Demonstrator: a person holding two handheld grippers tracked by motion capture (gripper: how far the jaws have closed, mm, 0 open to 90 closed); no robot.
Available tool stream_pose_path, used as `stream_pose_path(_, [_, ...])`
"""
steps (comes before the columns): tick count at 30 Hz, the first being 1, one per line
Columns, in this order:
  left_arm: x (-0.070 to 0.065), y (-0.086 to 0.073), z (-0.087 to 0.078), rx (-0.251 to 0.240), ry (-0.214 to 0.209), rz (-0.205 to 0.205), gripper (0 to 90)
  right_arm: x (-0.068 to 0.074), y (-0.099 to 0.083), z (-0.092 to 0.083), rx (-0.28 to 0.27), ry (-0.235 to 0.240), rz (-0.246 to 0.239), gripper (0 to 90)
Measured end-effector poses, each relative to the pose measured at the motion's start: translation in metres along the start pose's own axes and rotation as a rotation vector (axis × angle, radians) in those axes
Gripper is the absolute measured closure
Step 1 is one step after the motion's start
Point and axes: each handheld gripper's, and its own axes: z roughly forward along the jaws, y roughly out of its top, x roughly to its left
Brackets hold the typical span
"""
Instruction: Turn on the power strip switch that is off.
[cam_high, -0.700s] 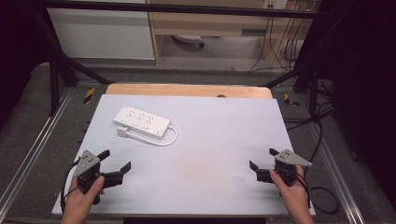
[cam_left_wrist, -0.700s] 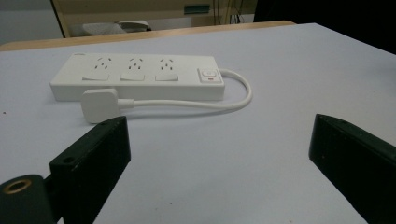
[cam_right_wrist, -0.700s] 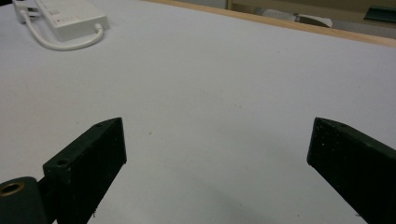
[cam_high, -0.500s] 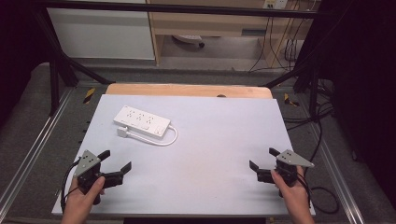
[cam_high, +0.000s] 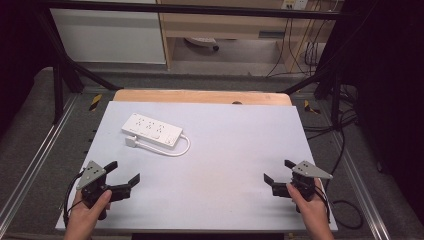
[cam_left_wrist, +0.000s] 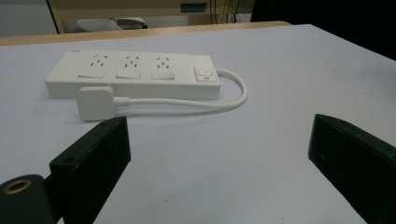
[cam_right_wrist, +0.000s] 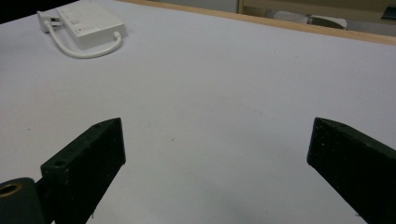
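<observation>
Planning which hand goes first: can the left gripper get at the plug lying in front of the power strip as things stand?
Probably yes. The left gripper is open, and bare table lies between its jaws and the plug, which rests flat beside the power strip on the side facing the gripper.

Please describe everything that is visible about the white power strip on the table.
The power strip is a flat white bar, plastic by its look, lying face up on the pale table, at its far left part. Its top shows three socket groups in a row and a switch with a small red mark near the cable end. A short white cable leaves that end, curves back along the near side and ends in a white plug, which lies on the table next to the strip. Neither gripper touches it.
</observation>
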Motion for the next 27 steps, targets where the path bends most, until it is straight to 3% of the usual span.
stream_pose_path(3, [0.0,0.002,0.0,-0.001,-0.016,0.008,5.8,0.001,0.0,0.0,0.009,0.0,-0.008,4.6])
stream_pose_path(8, [0.003,0.004,-0.003,-0.01,-0.016,-0.033,6.7,0.0,0.001,0.002,0.007,0.016,0.014,4.2])
stream_pose_path(19, [0.0,0.018,-0.019,-0.033,0.041,-0.061,6.7,0.004,0.001,0.0,0.002,0.029,0.008,3.4])
stream_pose_path(27, [-0.005,0.03,-0.024,-0.044,0.007,-0.05,6.8,0.008,0.001,0.003,0.029,0.024,-0.029,2.9])
